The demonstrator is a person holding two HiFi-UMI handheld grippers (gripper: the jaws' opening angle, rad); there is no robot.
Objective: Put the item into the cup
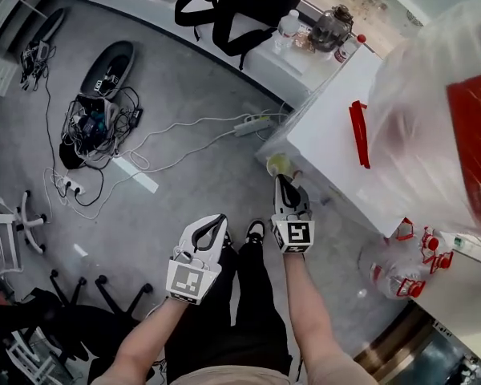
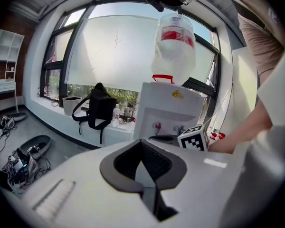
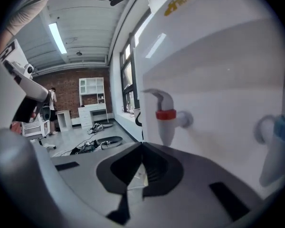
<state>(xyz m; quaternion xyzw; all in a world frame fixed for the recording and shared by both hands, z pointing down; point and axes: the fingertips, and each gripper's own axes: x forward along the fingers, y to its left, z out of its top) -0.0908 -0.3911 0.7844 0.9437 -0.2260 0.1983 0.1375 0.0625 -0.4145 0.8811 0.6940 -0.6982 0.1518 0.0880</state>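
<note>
— Right side first. State of the jaws?
— My right gripper (image 1: pixel 282 181) has its jaws clamped on the thin wall of a clear plastic cup (image 1: pixel 278 164). What the cup contains cannot be determined.

— Where is the cup?
— Held above the floor (image 1: pixel 184 87), close to the front of the white water dispenser (image 1: pixel 337 127). The red tap (image 3: pixel 165 115) stands just above and ahead of my jaws, and the blue tap (image 3: pixel 277 127) is off to its right.

— Left side?
— My left gripper (image 1: pixel 214 224) has its jaws together with nothing between them. It points toward the dispenser, apart from the cup.

— Surroundings?
— A large water bottle (image 1: pixel 425 119) with a red label sits on top of the dispenser. The counter (image 1: pixel 272 66) under the window carries a black backpack (image 1: pixel 240 2). A power strip (image 1: pixel 252 124) lies on the floor.
</note>
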